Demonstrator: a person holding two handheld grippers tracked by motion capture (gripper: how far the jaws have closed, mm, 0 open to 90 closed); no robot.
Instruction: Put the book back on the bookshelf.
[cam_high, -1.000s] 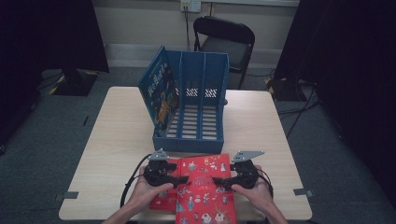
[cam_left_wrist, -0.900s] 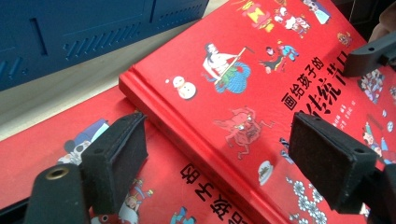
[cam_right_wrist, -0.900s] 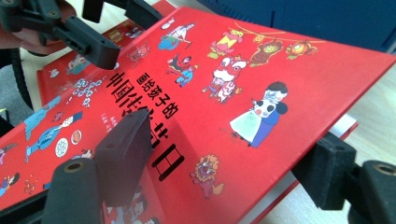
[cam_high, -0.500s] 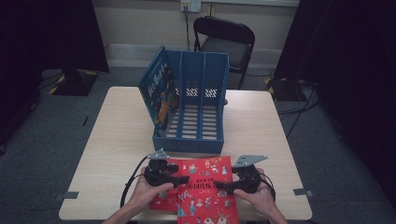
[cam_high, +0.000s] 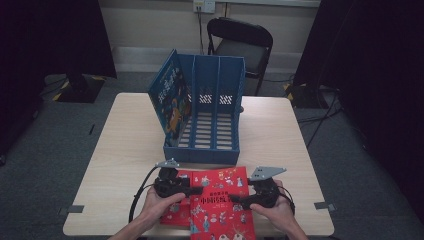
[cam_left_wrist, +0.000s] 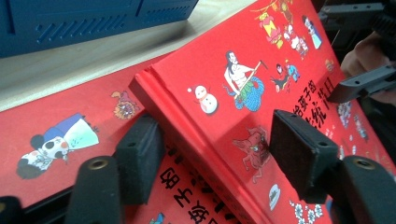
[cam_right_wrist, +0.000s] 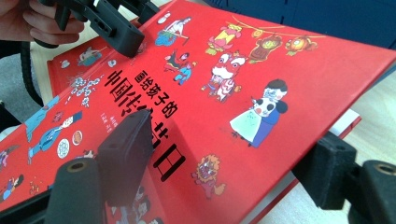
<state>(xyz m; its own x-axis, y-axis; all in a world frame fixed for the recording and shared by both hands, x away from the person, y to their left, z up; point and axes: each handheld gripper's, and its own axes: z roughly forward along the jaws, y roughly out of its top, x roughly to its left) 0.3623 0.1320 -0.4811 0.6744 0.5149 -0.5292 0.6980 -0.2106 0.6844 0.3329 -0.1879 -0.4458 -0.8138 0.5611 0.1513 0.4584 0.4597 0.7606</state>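
Observation:
Two red picture books lie stacked at the table's front edge. The top red book (cam_high: 220, 210) (cam_left_wrist: 261, 74) (cam_right_wrist: 210, 70) sits askew on the lower red book (cam_high: 175, 212) (cam_left_wrist: 60, 121). My left gripper (cam_high: 197, 191) (cam_left_wrist: 219, 149) is open and straddles the top book's spine edge, one jaw over the cover and the other down beside the spine. Open too, my right gripper (cam_high: 235, 202) (cam_right_wrist: 229, 163) straddles the opposite edge, which looks raised off the table; one jaw is over the cover and one past the edge.
A blue three-slot file rack (cam_high: 210, 150) stands mid-table just behind the books, with a blue picture book (cam_high: 170, 100) upright in its left slot. Bare tabletop (cam_high: 130, 145) flanks the rack. A black chair (cam_high: 240, 45) stands beyond the far edge.
The top book has shifted slightly, so its title now faces up and more of the lower book shows at the left. Both grippers stay at its sides.

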